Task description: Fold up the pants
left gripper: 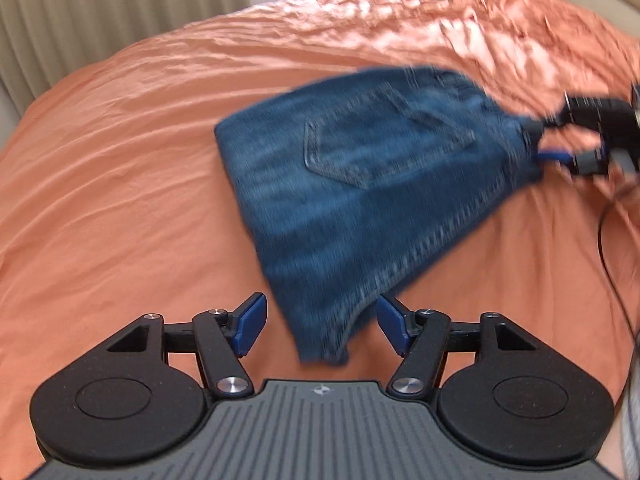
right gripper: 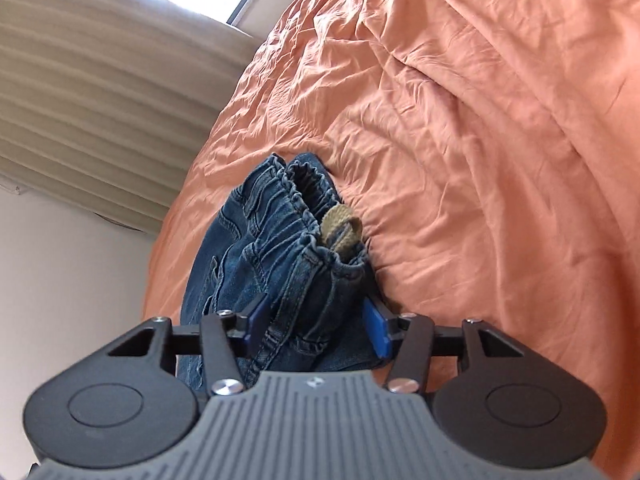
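Right wrist: jaws around jeans (right gripper: 280,248).

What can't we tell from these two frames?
- Left wrist view: jeans motion-blurred, fold layers unreadable.
- Right gripper at the frame edge, grip unclear.
- Right wrist view: right gripper around the waistband; contact unclear, the legs are hidden behind it.
- Left gripper open, not gripping.

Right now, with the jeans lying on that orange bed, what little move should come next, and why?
Probably close the left gripper on the jeans corner between its open jaws. The right gripper has the waistband bunched between its jaws, seemingly gripped, so a second hold would let both lift and fold over the bedsheet.
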